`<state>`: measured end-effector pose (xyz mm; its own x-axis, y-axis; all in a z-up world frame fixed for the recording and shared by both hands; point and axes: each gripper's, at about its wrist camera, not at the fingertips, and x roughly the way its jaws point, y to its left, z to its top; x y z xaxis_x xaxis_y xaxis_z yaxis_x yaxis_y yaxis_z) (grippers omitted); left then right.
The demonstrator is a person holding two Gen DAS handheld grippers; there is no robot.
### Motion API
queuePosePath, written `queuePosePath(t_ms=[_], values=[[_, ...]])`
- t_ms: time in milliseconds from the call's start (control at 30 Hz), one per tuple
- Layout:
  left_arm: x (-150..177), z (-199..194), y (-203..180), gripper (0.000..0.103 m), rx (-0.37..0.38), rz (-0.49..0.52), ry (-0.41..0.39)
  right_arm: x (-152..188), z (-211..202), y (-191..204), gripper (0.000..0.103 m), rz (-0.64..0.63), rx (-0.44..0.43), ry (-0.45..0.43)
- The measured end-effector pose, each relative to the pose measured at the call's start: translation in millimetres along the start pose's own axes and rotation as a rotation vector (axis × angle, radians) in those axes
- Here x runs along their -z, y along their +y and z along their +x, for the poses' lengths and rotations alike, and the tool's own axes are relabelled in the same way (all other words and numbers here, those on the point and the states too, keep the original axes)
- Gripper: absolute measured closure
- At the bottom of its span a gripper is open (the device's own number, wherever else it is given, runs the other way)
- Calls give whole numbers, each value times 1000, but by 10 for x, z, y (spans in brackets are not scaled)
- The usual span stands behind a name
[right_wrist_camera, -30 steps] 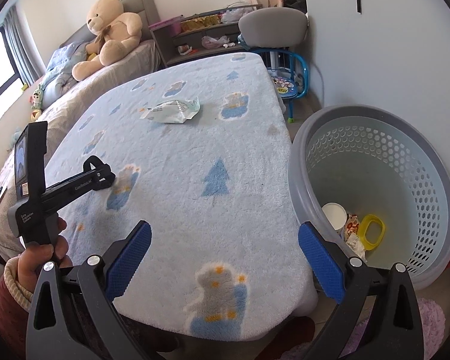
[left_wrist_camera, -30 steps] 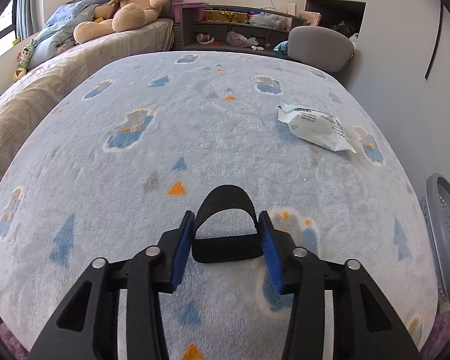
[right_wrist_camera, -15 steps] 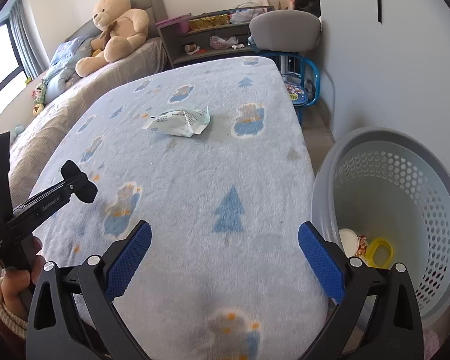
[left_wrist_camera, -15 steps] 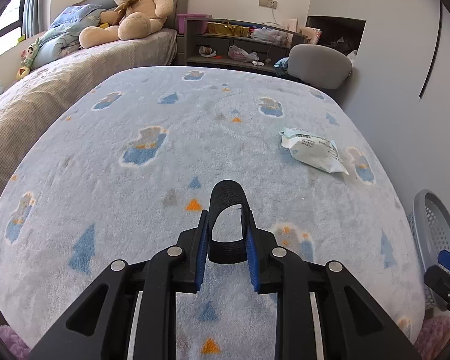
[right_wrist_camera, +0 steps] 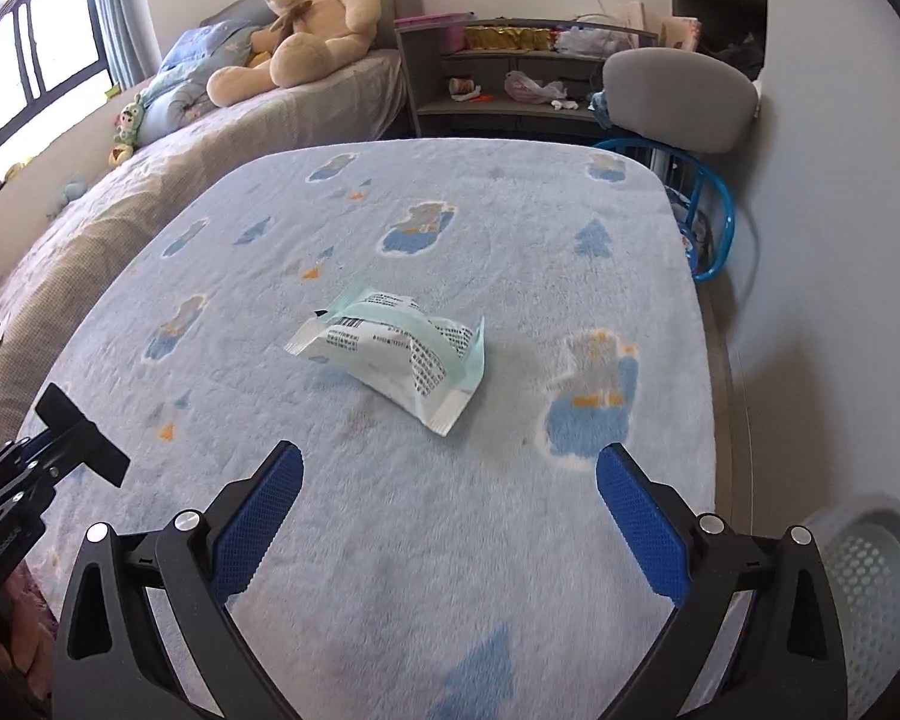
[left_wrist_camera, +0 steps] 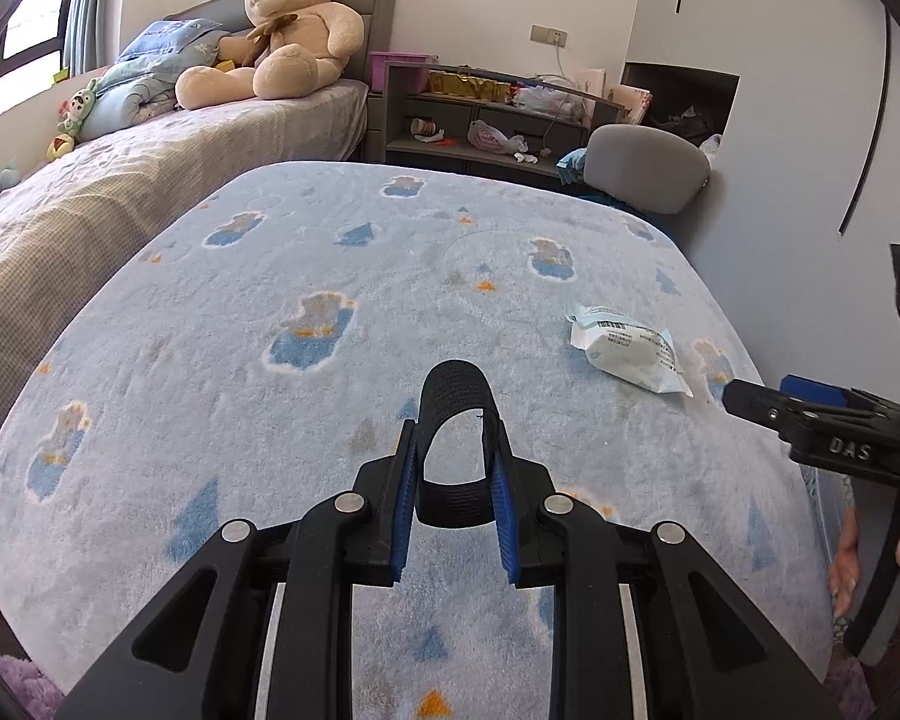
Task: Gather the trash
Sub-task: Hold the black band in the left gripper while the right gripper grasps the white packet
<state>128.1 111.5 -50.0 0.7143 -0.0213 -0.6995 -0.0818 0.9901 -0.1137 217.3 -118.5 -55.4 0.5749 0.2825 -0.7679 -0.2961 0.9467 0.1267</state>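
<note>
Left wrist view: left gripper (left_wrist_camera: 453, 468), lower centre, clenched on a black band loop (left_wrist_camera: 456, 414) above the blanket (left_wrist_camera: 270, 276); white wrapper (left_wrist_camera: 627, 350) lies at right.

Right wrist view: right gripper (right_wrist_camera: 447, 495) spread wide, empty; wrapper (right_wrist_camera: 399, 348) at centre; basket (right_wrist_camera: 870, 576) lower right.

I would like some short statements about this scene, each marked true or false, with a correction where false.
1. The left gripper is shut on a black strap loop. True.
2. The right gripper holds the white packet. False: its fingers are wide open and the packet lies on the blanket ahead.
3. A teddy bear sits on the bed. True.
4. The white basket stands on the blanket. False: it stands beside it, lower down.
</note>
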Motion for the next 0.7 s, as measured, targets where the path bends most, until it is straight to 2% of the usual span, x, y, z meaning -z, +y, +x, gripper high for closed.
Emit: queuePosePath(t_ms=[233, 700], values=[[-48, 33, 111, 81, -6, -32, 0, -263, 377, 101, 7, -140, -41, 27], [-78, 89, 277, 81, -27, -73, 7, -612, 886, 153, 7, -208, -193, 137]])
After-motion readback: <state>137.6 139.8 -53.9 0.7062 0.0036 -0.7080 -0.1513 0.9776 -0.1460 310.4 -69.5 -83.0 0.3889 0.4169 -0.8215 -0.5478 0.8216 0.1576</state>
